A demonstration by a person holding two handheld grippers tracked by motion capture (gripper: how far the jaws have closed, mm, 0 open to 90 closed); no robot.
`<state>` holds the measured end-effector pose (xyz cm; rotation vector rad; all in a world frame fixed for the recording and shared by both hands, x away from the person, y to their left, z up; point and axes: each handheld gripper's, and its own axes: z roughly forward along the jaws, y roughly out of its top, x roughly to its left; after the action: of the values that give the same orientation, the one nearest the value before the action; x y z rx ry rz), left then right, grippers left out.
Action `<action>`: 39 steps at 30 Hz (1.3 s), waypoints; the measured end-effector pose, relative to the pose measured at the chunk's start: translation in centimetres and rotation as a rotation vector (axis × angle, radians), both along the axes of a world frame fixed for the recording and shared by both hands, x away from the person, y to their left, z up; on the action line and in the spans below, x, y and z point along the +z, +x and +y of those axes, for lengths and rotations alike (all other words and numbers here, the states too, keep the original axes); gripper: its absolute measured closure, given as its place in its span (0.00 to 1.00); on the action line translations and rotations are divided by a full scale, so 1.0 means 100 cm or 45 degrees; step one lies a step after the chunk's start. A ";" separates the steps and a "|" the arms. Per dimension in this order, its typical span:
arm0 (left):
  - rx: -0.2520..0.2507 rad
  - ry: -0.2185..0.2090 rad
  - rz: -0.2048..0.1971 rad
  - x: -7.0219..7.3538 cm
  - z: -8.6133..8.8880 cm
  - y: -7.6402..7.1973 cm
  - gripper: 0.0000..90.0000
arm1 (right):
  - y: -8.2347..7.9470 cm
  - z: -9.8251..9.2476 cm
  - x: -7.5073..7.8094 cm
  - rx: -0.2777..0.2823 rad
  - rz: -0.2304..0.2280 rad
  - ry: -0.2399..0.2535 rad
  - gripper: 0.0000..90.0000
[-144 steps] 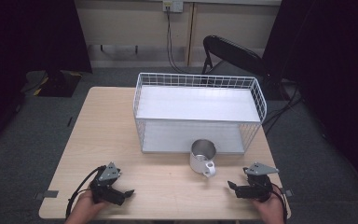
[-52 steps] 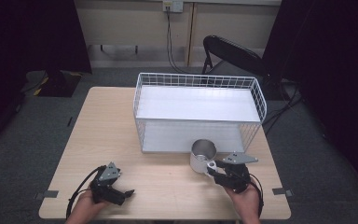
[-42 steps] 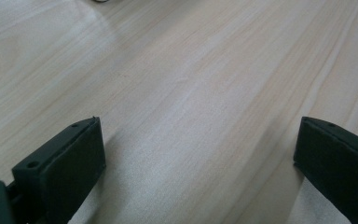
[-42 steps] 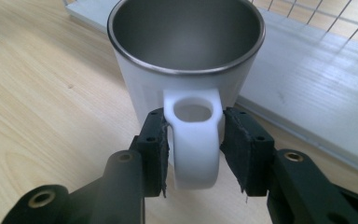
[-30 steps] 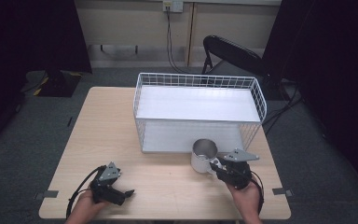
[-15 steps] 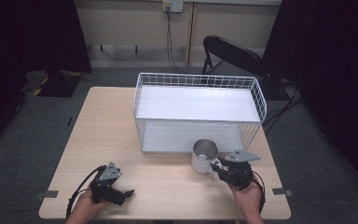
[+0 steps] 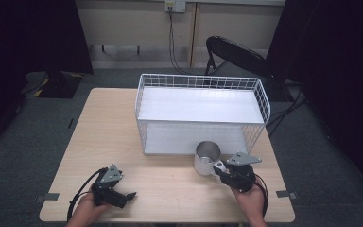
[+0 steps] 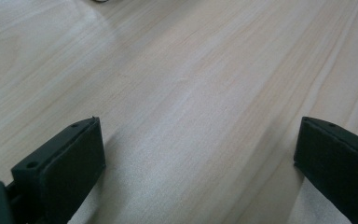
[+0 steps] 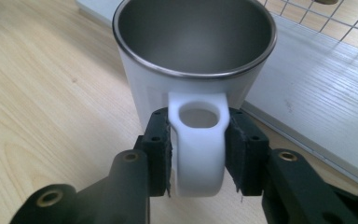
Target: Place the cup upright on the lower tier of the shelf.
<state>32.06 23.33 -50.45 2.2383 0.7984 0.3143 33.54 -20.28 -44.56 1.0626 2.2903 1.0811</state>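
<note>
Both hands [image 7: 250, 203] low, mug handle [image 9: 198, 144] pinched

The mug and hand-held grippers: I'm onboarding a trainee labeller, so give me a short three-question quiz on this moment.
1. True or false: the right hand-held gripper is shut on the handle of the mug.
2. Where does the mug stand? A) inside the wire basket B) on the table in front of the basket C) on the chair
3. Fill in: the left hand-held gripper has its jaws ____.

Key: 1 true; 2 B; 3 open, with bare table between them.
</note>
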 end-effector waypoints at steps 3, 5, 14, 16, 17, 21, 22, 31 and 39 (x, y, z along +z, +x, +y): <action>0.000 0.000 0.000 0.000 0.000 0.000 0.01 | 0.002 0.000 0.001 0.006 0.017 -0.018 0.72; 0.000 0.000 0.000 0.000 0.000 0.000 0.01 | 0.002 0.000 0.001 0.005 0.022 -0.021 0.73; 0.000 0.000 0.000 0.000 0.000 0.000 0.01 | 0.000 -0.001 0.002 0.032 0.008 -0.024 0.80; -0.001 0.001 0.001 0.000 0.000 0.000 0.01 | -0.001 0.000 0.002 0.038 -0.009 -0.034 0.80; 0.000 0.000 0.000 0.000 0.000 0.000 0.01 | -0.001 0.000 0.002 0.036 -0.016 -0.031 0.80; 0.000 0.001 0.001 0.000 0.000 0.000 0.01 | -0.003 -0.003 0.004 0.022 -0.049 0.018 0.80; 0.000 0.000 0.000 0.000 0.000 0.000 0.01 | -0.004 -0.004 0.007 0.024 -0.068 0.029 0.80; 0.000 0.000 0.000 0.000 0.000 0.000 0.01 | -0.003 -0.005 0.015 0.019 -0.092 0.045 0.80; 0.000 0.000 0.000 0.000 0.000 0.000 0.01 | 0.003 -0.004 0.018 -0.003 -0.096 0.073 0.80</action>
<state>32.06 23.33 -50.45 2.2382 0.7984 0.3142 33.81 -20.64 -42.79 1.0273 2.2109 1.1721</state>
